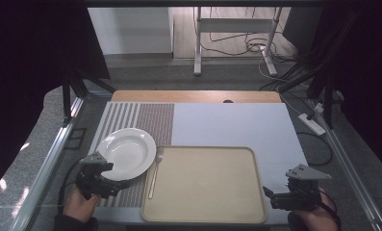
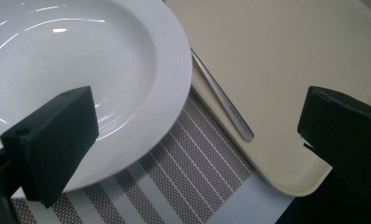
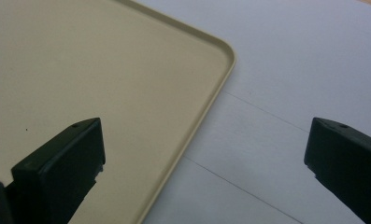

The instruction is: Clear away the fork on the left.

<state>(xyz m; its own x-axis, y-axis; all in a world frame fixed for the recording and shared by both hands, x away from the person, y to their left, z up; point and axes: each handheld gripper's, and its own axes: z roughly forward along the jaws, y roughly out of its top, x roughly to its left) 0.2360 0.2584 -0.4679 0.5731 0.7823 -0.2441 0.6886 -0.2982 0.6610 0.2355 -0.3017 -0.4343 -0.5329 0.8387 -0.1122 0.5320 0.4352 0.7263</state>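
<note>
While the high view shows a white plate (image 1: 126,152) on a striped mat (image 1: 150,120) beside a beige tray (image 1: 205,183) with a spoon (image 1: 155,173) at its edge, the left gripper (image 2: 192,140) gapes over the plate's rim, and the right gripper (image 3: 204,158) gapes across the tray's corner and the white worktop (image 3: 290,70).

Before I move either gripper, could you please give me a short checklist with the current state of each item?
1. Left gripper open, holding nothing: ok.
2. Right gripper open, holding nothing: ok.
3. Tray bare of objects inside: ok.
4. Plate flat on the striped placemat, empty: ok.
5. Spoon free of the tray's left rim: cannot tell, it lies right along it.
6. Left jaws already around the plate rim: not ok, one hovers above it.
</note>
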